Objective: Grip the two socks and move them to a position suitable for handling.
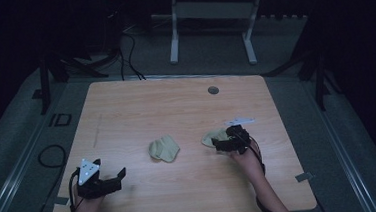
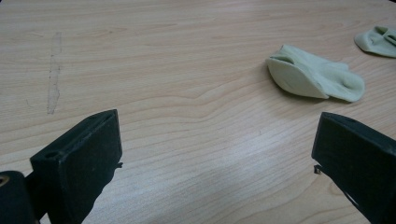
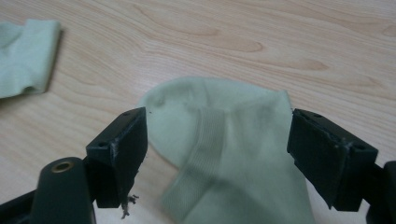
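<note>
The right gripper (image 3: 217, 140) stands with its black, blocky jaws wide apart astride a soft, pale green sock (image 3: 233, 154) with a ribbed band, the pads not pressing it. A second crumpled pale green sock (image 1: 164, 149) lies near the middle of the smooth wood-grain table (image 1: 141, 109). The left gripper (image 2: 217, 163) holds its jaws wide over bare tabletop, well apart from both socks.

Desk (image 1: 126, 105): light wood, round grommet (image 1: 213, 90) near far edge. Floor (image 1: 212, 49): grey. White frame legs (image 1: 174, 42) behind. Cables (image 1: 127, 55), possibly stands, at left. Room dim.
</note>
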The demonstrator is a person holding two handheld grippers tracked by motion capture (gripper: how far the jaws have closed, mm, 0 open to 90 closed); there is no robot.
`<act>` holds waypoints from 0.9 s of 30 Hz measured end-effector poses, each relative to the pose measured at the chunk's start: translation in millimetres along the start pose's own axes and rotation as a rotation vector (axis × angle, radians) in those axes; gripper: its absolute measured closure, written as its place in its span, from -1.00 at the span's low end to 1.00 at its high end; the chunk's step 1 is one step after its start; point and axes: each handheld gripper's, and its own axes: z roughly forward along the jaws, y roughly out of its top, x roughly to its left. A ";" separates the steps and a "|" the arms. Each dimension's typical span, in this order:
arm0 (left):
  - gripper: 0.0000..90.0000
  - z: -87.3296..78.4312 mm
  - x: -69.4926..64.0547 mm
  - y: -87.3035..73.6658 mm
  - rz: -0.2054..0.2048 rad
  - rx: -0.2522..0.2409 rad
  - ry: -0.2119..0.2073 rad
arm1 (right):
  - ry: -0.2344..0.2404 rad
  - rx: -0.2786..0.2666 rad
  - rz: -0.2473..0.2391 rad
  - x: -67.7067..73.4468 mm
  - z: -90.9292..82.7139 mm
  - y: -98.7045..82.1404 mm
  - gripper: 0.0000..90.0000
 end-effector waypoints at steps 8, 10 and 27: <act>-0.97 0.2 0.5 0.0 -0.002 0.000 -0.009 | -0.042 0.061 -0.040 5.0 22.9 -3.1 -0.36; -0.97 0.3 1.0 -0.3 -0.004 0.002 -0.009 | -0.064 0.055 -0.068 7.6 23.7 -4.2 -0.33; -0.97 0.2 0.3 -1.0 -0.004 0.011 -0.015 | -0.072 0.090 -0.111 20.9 12.1 4.5 0.78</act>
